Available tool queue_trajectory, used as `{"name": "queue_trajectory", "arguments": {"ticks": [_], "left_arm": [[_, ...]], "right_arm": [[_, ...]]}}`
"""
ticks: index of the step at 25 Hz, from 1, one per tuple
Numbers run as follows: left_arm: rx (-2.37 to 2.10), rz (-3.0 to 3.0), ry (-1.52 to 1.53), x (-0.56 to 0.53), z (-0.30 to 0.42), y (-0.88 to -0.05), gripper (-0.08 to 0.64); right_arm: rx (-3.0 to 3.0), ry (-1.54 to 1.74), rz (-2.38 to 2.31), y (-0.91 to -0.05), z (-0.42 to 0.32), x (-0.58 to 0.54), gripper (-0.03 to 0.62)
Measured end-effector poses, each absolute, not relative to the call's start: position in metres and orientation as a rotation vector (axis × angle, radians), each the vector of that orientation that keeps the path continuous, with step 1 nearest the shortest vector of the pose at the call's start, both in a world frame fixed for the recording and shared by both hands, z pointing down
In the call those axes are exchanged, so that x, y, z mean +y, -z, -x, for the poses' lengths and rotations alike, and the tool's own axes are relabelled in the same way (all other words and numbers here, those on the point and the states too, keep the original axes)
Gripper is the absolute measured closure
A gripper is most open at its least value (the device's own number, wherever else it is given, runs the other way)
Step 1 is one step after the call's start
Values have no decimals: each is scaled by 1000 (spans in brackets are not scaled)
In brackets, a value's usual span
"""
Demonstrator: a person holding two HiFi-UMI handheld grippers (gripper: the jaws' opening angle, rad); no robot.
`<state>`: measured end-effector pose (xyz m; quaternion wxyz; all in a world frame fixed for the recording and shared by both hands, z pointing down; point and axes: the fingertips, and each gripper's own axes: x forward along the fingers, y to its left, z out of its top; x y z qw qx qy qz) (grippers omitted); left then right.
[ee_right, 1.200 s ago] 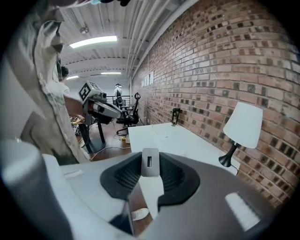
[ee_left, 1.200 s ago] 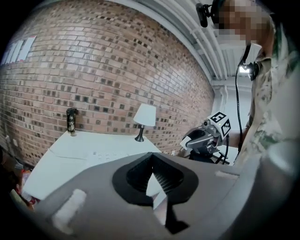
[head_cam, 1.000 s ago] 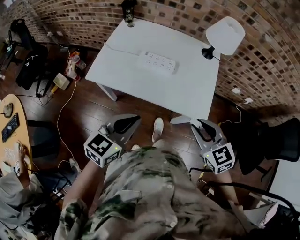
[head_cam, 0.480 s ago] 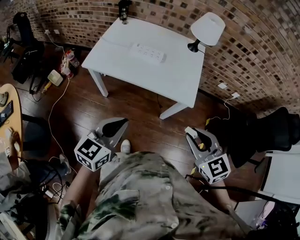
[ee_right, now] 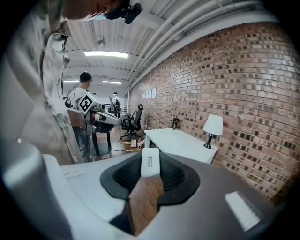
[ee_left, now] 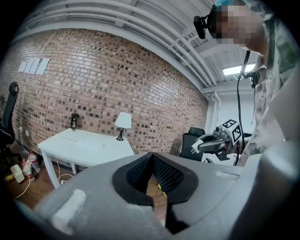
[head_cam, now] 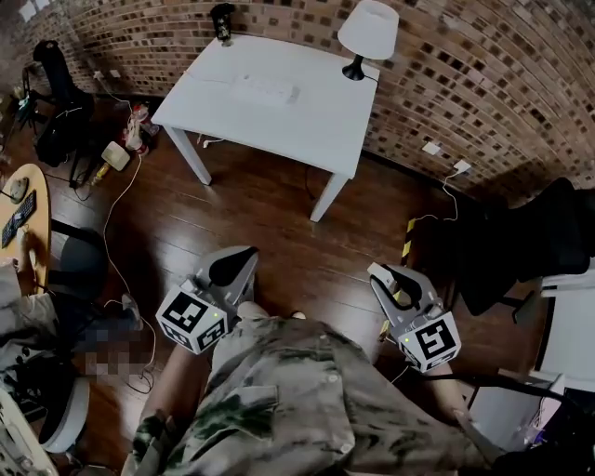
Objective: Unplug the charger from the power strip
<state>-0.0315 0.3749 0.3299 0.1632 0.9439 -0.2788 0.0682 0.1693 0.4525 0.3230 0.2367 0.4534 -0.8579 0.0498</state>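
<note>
Fingers (ee_right: 125, 177) of the right gripper (head_cam: 383, 274), lined with ribbed black pads, are pinching one charger (ee_right: 150, 162), a smooth white slab with rounded corners. Its long axis is running up the right gripper view, in line with the jaws. It is hanging over glossy wood floor (head_cam: 279, 232), well apart from the one flat white power strip (head_cam: 267, 90) lying on the single white table (head_cam: 321, 125). Fingers of the left gripper (head_cam: 244, 256) are pressing together, holding nothing.

White table (head_cam: 316, 121), power strip (head_cam: 267, 90), lamp (head_cam: 367, 31), small dark object (head_cam: 222, 22)
</note>
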Motion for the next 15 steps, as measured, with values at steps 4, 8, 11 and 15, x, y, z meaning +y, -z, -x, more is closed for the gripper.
{"name": "queue_trajectory", "arguments": {"ticks": [4,8,11,15], "left_arm": [[-824,-2668,-227,408,23,-330,557],[-857,-2670,-234,424,18,-326,557],[-860,-2681,-246,433,17,-323,557],[-889,-2693,-248,434,20,-315,557]], "right_arm": [[-2370,-167,-1243,-322,-178,479,485],[-2393,-179,-1217,-324,-178,498,485],[-2407,-176,-1222,-323,-178,506,485],[-2428,-154,-1211,-322,-177,508,485]]}}
